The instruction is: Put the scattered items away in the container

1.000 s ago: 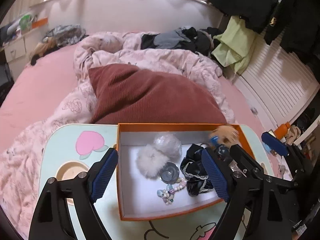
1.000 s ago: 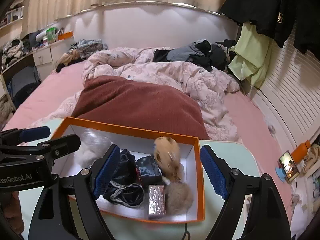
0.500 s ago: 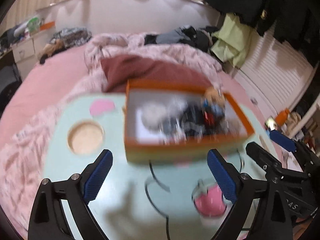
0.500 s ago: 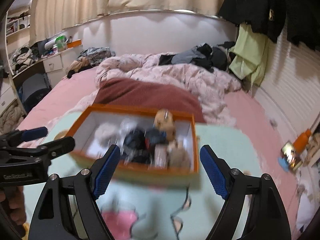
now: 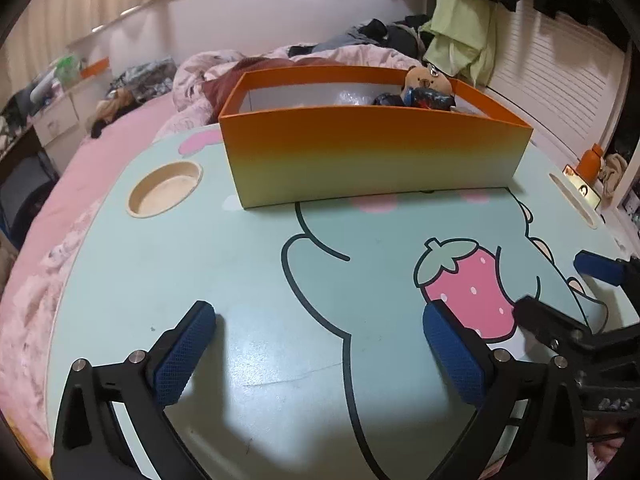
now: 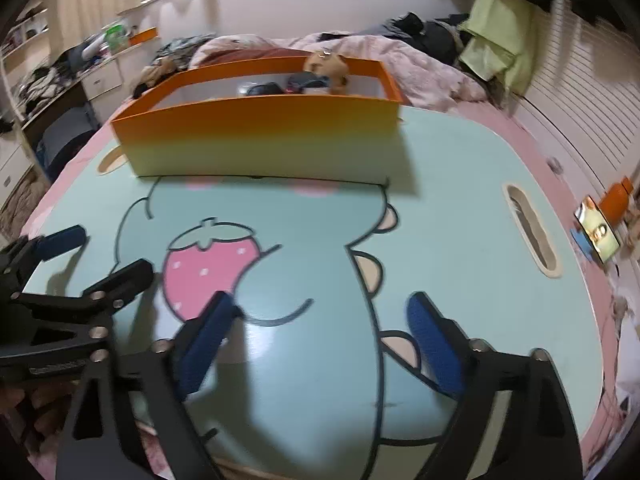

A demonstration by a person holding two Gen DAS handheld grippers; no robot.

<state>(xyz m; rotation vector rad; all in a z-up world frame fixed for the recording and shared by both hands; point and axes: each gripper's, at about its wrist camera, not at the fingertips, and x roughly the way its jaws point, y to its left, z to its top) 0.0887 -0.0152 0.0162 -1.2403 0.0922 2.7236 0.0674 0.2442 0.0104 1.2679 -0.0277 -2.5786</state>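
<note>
An orange box [image 5: 372, 156] stands at the far side of a mint cartoon lap table [image 5: 248, 280]; it also shows in the right wrist view [image 6: 260, 140]. A brown plush toy [image 5: 428, 78] and dark items poke above its rim; the rest of its contents are hidden by the near wall. My left gripper [image 5: 320, 348] is open and empty, low over the table's near edge. My right gripper [image 6: 320, 332] is open and empty beside it. Each gripper shows in the other's view: the right [image 5: 568, 300] and the left [image 6: 92, 260].
The table has a round cup recess [image 5: 164, 194] at the left and a slot [image 6: 530, 232] at the right. It rests on a pink bed with a maroon pillow [image 5: 224, 84] and clothes behind. A lit phone [image 6: 598, 234] and orange bottle [image 6: 618, 200] lie to the right.
Both grippers have pulled back from over the box and dropped low to the table's near edge. The box now appears farther away, seen side-on. Both stay open and empty.
</note>
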